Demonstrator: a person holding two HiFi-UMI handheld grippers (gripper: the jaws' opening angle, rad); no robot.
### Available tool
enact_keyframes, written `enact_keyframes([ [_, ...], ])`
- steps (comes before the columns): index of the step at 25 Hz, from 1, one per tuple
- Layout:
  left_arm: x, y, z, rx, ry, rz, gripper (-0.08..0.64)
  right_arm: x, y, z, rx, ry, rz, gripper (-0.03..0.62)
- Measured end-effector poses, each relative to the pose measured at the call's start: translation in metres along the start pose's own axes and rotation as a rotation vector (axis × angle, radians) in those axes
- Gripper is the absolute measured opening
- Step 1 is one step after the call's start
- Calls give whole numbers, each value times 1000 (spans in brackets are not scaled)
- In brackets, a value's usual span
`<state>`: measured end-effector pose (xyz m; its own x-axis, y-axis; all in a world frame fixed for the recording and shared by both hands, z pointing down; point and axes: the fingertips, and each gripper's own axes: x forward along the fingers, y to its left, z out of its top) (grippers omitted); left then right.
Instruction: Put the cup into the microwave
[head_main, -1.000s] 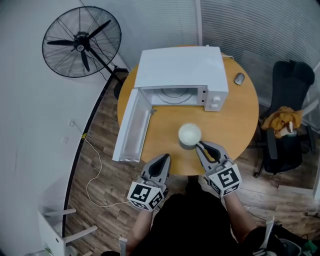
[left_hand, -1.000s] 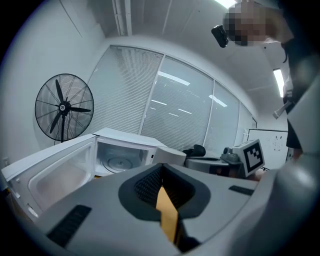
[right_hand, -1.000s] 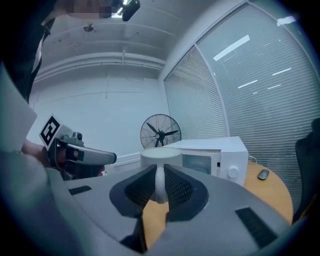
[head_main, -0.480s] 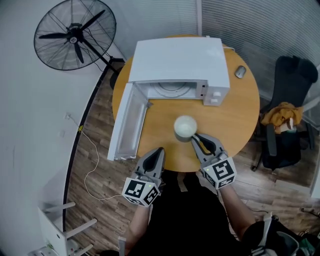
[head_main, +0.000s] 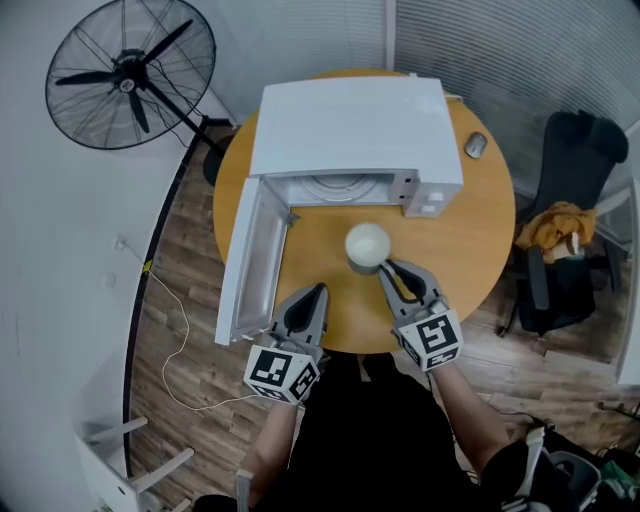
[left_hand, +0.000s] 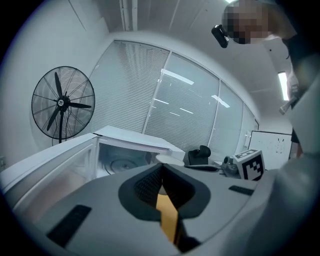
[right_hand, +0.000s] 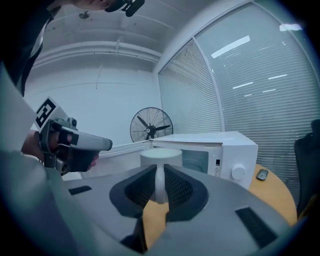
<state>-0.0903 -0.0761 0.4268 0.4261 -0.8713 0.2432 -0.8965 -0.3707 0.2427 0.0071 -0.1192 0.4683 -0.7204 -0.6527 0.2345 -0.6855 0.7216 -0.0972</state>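
At the far edge of the round wooden table (head_main: 480, 240), the white box microwave (head_main: 350, 125) stands open-mouthed. Its swung-out white door (head_main: 248, 265) walls the left edge; bare tabletop leads straight in.

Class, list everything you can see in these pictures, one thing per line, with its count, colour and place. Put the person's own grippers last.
table: 1, orange-brown wood, round, middle of the room
microwave: 1, white, on the far part of the table, door swung open to the left
cup: 1, white, over the table in front of the microwave's opening
mouse: 1, grey, on the table right of the microwave
fan: 1, black, standing on the floor at far left
chair: 1, black, right of the table
cloth: 1, yellow, on the chair
cable: 1, white, on the wood floor left of the table
left gripper: 1, grey, at the near table edge, fingers together, empty
right gripper: 1, grey, fingers shut on the cup's handle
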Motion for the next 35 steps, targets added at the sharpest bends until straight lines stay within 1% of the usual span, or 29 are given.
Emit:
enact_keyframes([
  [5,21,17,7,31,8,-37,-3,26,-11,-3,-10,-6,-50,57],
  [12,46,38,11,35,22,-85,-3,61,-24,-13,-16,17,-104,57],
  [21,72,52,10,34,39,-126,-3,104,-44,-29,-12,36,-143,57],
  [26,81,60,9,44,55,-131,-3,129,-56,-42,-18,49,-157,57],
  [35,90,73,6,39,72,-127,-3,168,-82,-48,-18,39,-204,57],
])
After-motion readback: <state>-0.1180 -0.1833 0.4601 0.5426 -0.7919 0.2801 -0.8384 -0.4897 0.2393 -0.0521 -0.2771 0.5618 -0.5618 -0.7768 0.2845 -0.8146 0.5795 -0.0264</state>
